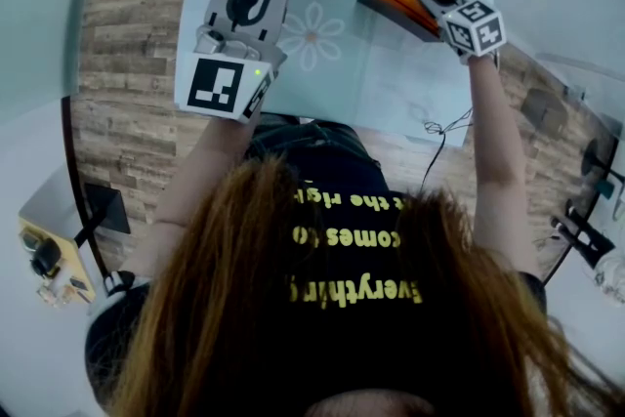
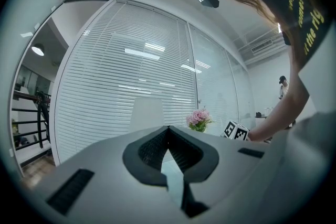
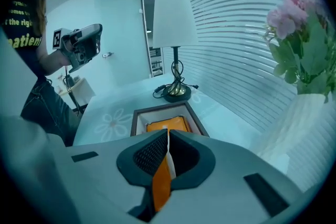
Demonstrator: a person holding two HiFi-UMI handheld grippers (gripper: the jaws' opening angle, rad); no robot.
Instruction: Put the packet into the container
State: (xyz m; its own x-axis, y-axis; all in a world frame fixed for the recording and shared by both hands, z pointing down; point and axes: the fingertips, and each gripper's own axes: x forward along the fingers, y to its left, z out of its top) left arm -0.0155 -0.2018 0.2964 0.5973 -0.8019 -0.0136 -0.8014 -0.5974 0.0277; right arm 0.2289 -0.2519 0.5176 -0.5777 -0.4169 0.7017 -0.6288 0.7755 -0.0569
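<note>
This looks like an office room. Tall glass walls [image 2: 131,76] with white blinds run all along one side. The floor [image 1: 127,112] is wood. The pale worktop [image 1: 391,83] has a flower pattern, and on it stand a white lamp [image 3: 175,23] and pink flowers [image 3: 302,29] in a vase [image 3: 302,123].

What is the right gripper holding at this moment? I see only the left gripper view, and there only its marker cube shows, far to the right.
Observer: The right gripper is shut on an orange packet, held edge-on between the jaws.
Operator: Where is the container?
Observer: The container, a dark-rimmed tray, lies on the table directly ahead of those jaws, in front of a lamp.
Operator: Is it empty?
Observer: No, something orange shows inside it. I cannot tell whether it is part of the same packet.
</note>
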